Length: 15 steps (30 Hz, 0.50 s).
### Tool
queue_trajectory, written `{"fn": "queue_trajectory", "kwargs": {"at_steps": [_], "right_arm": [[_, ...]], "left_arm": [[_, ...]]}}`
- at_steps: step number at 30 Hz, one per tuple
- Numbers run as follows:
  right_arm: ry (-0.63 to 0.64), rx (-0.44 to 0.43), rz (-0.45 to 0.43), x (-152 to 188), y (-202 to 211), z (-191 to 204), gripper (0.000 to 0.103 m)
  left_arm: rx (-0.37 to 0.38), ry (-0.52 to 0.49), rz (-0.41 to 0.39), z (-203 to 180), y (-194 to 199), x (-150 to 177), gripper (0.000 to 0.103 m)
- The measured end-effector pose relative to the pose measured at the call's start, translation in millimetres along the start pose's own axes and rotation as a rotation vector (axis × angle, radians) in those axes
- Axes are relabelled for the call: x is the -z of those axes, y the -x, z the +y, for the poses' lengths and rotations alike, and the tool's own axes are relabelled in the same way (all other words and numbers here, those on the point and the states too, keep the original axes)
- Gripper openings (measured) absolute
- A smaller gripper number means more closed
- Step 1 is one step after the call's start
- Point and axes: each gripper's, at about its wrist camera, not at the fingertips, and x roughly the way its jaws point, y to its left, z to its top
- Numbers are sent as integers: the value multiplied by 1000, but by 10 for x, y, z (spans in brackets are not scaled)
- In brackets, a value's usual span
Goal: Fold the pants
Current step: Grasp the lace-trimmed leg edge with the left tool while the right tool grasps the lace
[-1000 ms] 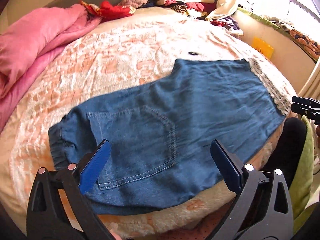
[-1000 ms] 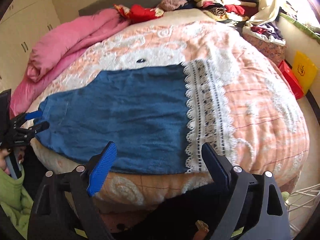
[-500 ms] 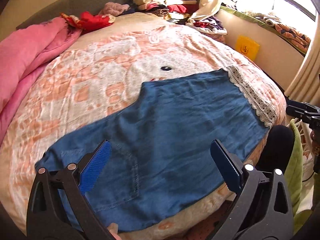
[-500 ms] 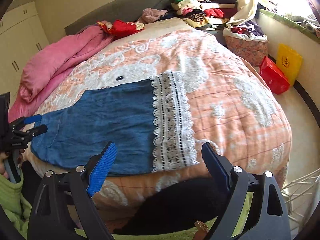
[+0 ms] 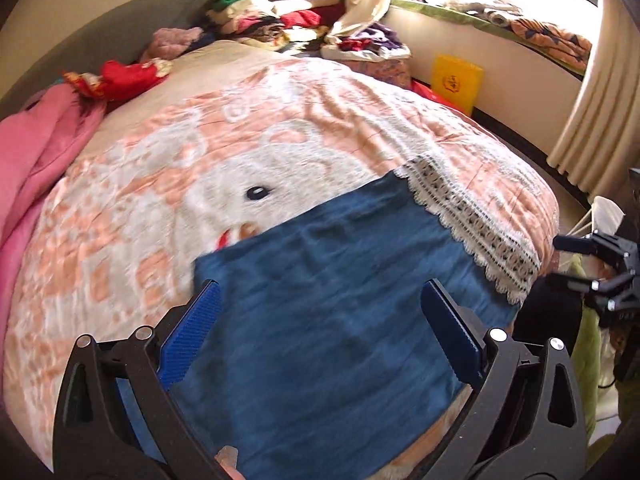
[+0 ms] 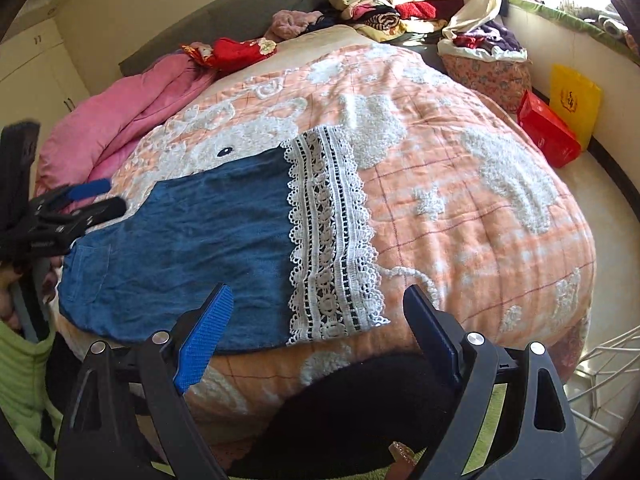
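Observation:
Blue denim pants (image 5: 332, 300) with a white lace hem (image 5: 476, 224) lie flat along the near edge of the bed. In the right wrist view the pants (image 6: 192, 240) have the lace hem (image 6: 328, 236) at their right end and a back pocket at the left. My left gripper (image 5: 320, 324) is open and empty, above the denim. My right gripper (image 6: 318, 328) is open and empty, just in front of the lace hem at the bed's edge. Each gripper shows in the other's view: the right one (image 5: 592, 264), the left one (image 6: 80, 204).
The bed has a peach and white quilt (image 6: 460, 184). A pink duvet (image 6: 132, 116) lies at the left, stacked clothes (image 6: 384, 4) at the head. A red box (image 6: 548, 136) and yellow bag (image 6: 574, 100) stand on the floor at the right. A white wire rack (image 6: 604, 376) is at lower right.
My left gripper has swung right along the pants, from the pocket end toward the lace hem. My right gripper has drawn back and shifted right. Both stay open.

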Motion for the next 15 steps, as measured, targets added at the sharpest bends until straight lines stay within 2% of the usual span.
{"fn": "queue_trajectory", "kwargs": {"at_steps": [6, 15], "right_arm": [[-24, -10, 16, -1, -115, -26, 86], [-84, -13, 30, -25, -298, -135, 86]], "left_arm": [[67, -31, 78, -78, -452, -268, 93], [123, -64, 110, -148, -963, -595, 93]]}}
